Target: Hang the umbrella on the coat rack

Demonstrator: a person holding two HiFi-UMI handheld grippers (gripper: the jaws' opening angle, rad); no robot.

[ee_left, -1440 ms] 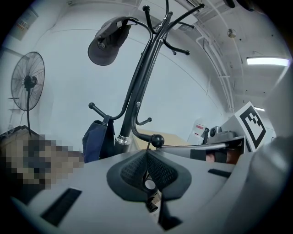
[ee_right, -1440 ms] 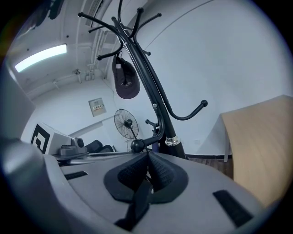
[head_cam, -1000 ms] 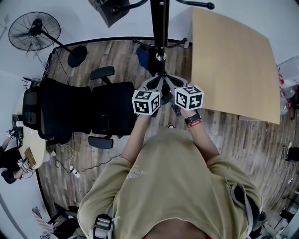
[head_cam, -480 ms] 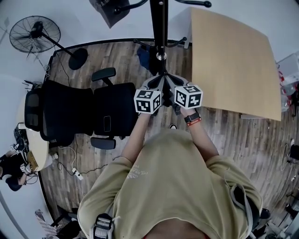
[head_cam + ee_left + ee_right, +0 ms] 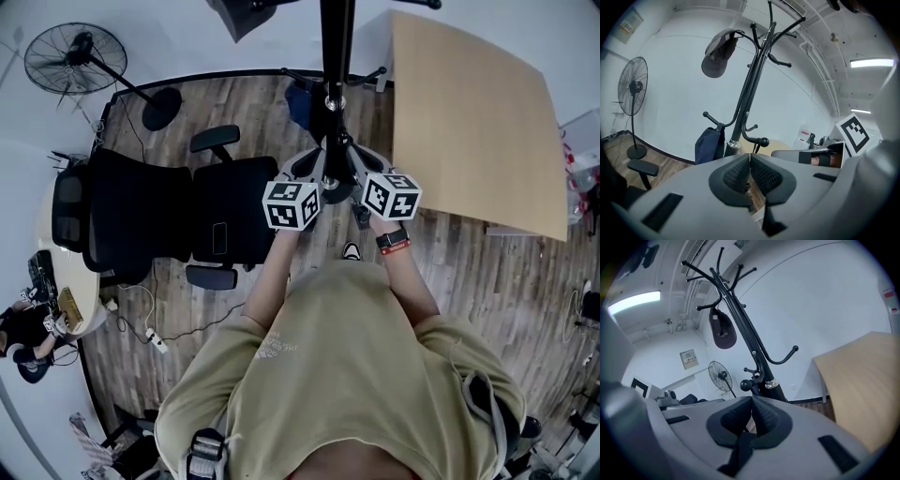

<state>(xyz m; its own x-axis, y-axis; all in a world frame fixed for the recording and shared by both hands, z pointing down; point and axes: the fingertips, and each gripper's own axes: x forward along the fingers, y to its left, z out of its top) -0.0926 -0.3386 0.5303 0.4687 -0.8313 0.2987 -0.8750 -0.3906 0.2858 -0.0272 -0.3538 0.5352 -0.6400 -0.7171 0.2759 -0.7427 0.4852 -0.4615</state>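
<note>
A floor fan (image 5: 73, 58) stands at 10 o'clock in the head view, with black office chairs (image 5: 187, 211) at 9. The left tongs (image 5: 750, 159) are pressed together with nothing between them. Just ahead at 12 rises the black coat rack (image 5: 749, 89). The navy umbrella (image 5: 709, 144) hangs low on its 9 o'clock side (a dark cap (image 5: 717, 56) hangs higher up). The right tongs (image 5: 752, 401) are likewise closed and empty. The pale wooden surface (image 5: 469, 131) lies at 2 o'clock.

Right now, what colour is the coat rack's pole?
Black; the coat rack shows best in the left gripper view.
</note>
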